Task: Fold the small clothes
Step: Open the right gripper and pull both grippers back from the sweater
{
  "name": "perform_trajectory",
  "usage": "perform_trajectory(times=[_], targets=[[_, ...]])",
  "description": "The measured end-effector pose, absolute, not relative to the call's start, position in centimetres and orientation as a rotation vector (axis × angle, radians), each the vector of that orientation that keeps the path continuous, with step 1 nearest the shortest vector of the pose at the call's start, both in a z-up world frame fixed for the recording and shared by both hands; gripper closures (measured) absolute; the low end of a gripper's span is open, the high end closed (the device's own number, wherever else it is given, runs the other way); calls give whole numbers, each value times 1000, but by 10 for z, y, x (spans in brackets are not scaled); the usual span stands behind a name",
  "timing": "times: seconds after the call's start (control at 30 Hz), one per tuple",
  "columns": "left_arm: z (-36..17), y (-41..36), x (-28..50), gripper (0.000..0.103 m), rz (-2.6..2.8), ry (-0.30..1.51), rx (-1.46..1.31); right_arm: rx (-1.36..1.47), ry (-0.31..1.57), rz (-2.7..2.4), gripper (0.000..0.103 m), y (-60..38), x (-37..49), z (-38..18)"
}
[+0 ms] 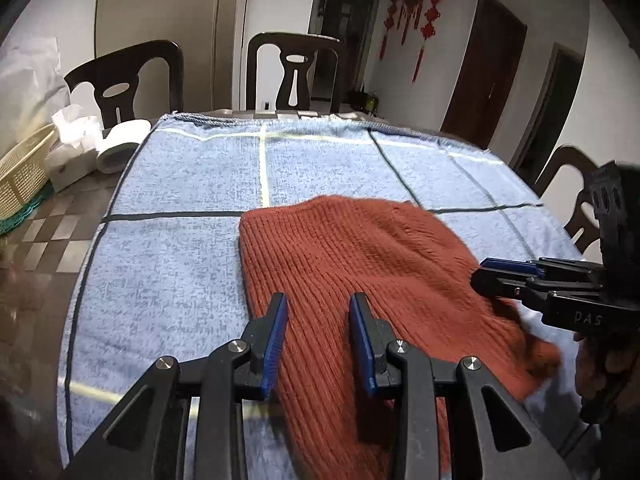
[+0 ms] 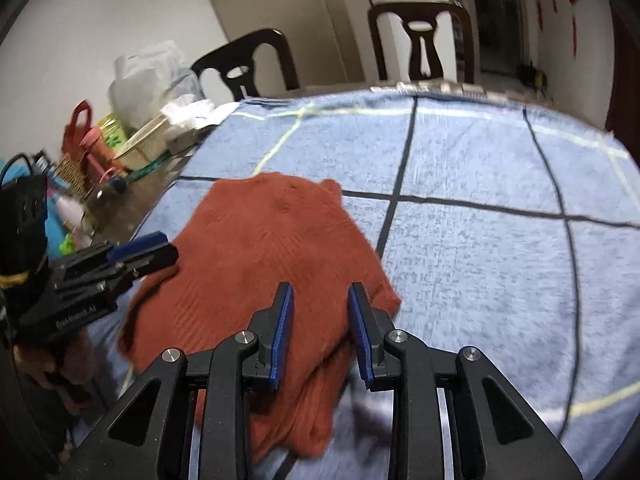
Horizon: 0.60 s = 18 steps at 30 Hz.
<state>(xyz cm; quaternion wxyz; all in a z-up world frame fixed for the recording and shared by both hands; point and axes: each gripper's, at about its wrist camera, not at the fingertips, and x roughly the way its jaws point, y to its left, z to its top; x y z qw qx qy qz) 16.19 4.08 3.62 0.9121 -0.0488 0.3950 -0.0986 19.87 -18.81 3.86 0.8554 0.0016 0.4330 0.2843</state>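
A rust-red ribbed knit garment (image 1: pixel 360 264) lies folded on a blue checked towel (image 1: pixel 180 184) that covers the table. My left gripper (image 1: pixel 318 304) is open and empty, its jaws just above the garment's near left part. My right gripper (image 2: pixel 320 294) is open and empty over the garment's (image 2: pixel 260 248) near right corner. Each gripper shows in the other's view: the right gripper (image 1: pixel 492 270) at the garment's right edge, the left gripper (image 2: pixel 152 246) at its left edge.
A cream basket (image 1: pixel 20 176), tissues and a white roll (image 1: pixel 120 144) sit at the table's left end, with bottles and a red bag (image 2: pixel 80 128) nearby. Dark chairs (image 1: pixel 296 68) stand along the far side and the right side (image 1: pixel 576 192).
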Motion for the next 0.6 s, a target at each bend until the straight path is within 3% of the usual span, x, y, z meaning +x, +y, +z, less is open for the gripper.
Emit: perform_trajectory(times=[0.1,0.23,0.43,0.6], targets=[[50,44,136,69,-215,781,-96,-35,882,622,75,-188,170,48],[51,45,101,69,-221,767,-93,-102,898,619,86,-182,146,36],[20,38,98,69,-189,838,-72,-105,925,594,87,-181,149,24],[30,37,91,69,-164,822,-54,-146,874,577,86,-185,123,42]])
